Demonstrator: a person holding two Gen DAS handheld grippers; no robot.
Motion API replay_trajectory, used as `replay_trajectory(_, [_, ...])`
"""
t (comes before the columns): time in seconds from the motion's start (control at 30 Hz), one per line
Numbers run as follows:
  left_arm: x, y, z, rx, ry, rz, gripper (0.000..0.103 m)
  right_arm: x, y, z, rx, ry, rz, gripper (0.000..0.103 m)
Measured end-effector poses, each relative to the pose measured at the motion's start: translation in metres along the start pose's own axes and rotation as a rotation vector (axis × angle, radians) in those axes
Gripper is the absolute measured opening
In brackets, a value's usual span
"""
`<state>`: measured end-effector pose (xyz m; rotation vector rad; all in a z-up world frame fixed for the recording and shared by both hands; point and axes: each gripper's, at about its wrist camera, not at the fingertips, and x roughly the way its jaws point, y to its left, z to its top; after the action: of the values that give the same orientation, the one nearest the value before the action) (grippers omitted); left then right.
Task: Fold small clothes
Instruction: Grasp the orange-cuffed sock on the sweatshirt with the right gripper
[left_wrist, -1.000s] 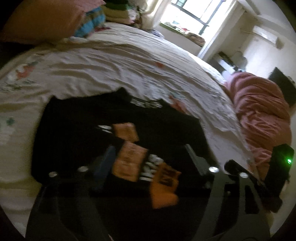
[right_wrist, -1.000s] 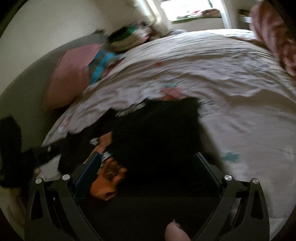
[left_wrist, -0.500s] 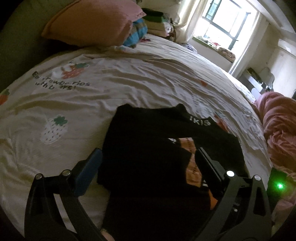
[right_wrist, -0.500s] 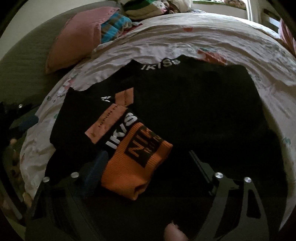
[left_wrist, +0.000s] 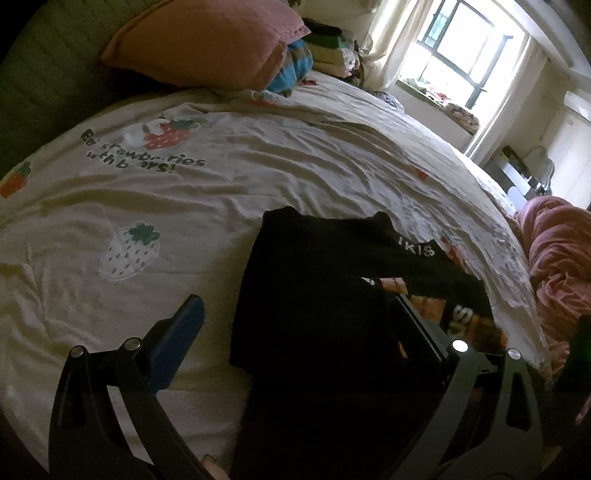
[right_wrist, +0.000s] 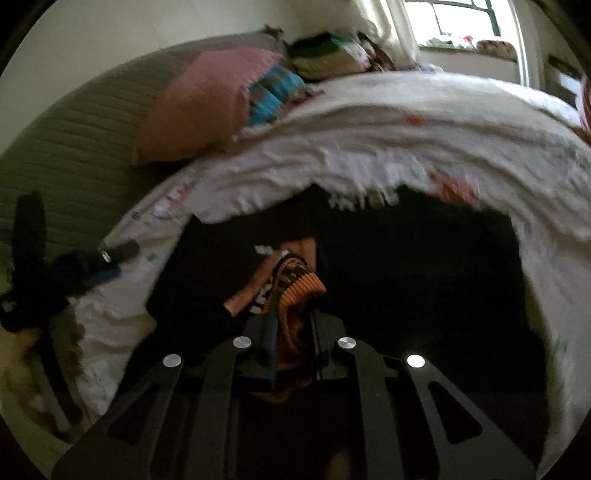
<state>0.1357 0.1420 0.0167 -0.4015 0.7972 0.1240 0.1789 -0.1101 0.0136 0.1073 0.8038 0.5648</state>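
A small black sweater (left_wrist: 325, 295) with orange patches and white lettering lies partly folded on the white strawberry-print bed sheet (left_wrist: 184, 206). My left gripper (left_wrist: 295, 317) is open, its jaws spread over the sweater's left edge, holding nothing. My right gripper (right_wrist: 293, 295) is shut on the sweater's orange ribbed cuff (right_wrist: 299, 284), with the black body (right_wrist: 424, 280) spread beyond it. The left gripper also shows in the right wrist view (right_wrist: 92, 266), off to the left.
A pink pillow (left_wrist: 207, 44) and a stack of folded clothes (left_wrist: 328, 48) lie at the head of the bed. A pink blanket (left_wrist: 557, 258) is bunched at the right side. A window (left_wrist: 458, 48) is beyond the bed.
My right gripper has closed on the orange cuff, which lay loose between its open jaws before. My left gripper has shifted left, toward the sweater's left edge, still open.
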Motion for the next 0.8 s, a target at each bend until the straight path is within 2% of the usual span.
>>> replay_trajectory(0.17, [-0.001,0.001,0.000,0.001,0.001,0.012,0.093,-0.014,0.005,0.035,-0.102,-0.073,-0.021,0.012])
replay_trajectory(0.3, [-0.001,0.001,0.000,0.003,0.000,0.015,0.093,-0.022,-0.010,0.054,-0.121,-0.104,-0.061,0.012])
replay_trajectory(0.6, [0.010,-0.015,-0.004,0.058,0.028,0.000,0.093,-0.028,-0.046,0.049,-0.087,-0.135,-0.143,0.012])
replay_trajectory(0.8, [0.019,-0.028,-0.008,0.080,0.046,-0.035,0.093,-0.029,-0.061,0.042,-0.061,-0.147,-0.181,0.012])
